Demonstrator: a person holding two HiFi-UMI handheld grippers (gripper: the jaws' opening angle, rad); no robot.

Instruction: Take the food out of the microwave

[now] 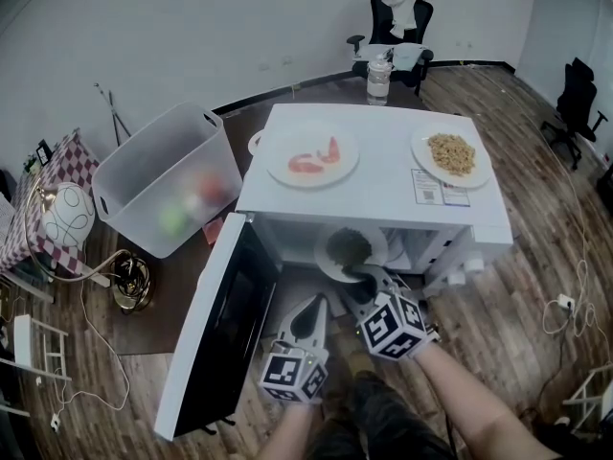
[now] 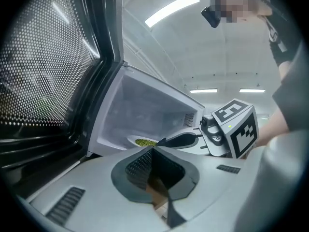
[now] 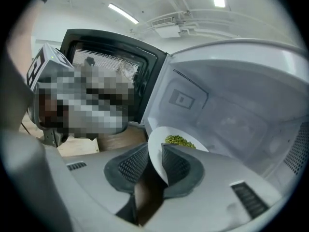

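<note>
Peas [image 3: 179,140], small and green, lie on a round white plate [image 3: 155,134] just inside a white box-shaped microwave [image 1: 374,195] whose door [image 1: 225,324] hangs open. The right hand-held gripper [image 3: 154,151] clamps the plate's near rim; the left hand-held gripper [image 2: 153,150], jaws closed and empty, hovers beside it.

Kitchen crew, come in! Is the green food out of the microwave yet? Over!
Left gripper shut, empty, beside open door. Right gripper clamped on plate rim. Green food aboard, plate still inside microwave. Nothing in the way.
</note>
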